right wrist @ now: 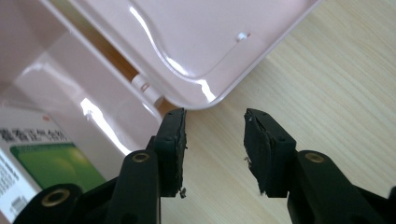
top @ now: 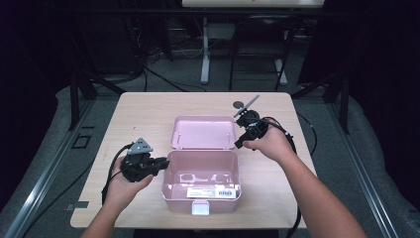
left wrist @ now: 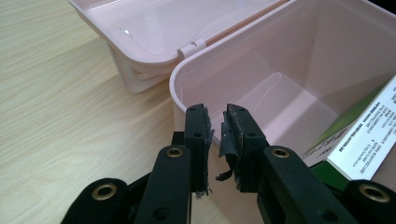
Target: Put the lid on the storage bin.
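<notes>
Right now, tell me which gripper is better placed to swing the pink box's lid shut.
Right. The right gripper sits by the open lid's corner, jaws apart with nothing between them. The left gripper straddles the pink box's left rim, likely steadying it.

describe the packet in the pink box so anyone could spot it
On the wooden table stands an open pink box, its lid folded flat behind. Against its near inner wall lies a small carton, white with printed text and green patches, the lone item inside.

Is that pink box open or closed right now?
Open. The pink box has its lid swung back flat on the table, and a printed carton shows inside.
</notes>
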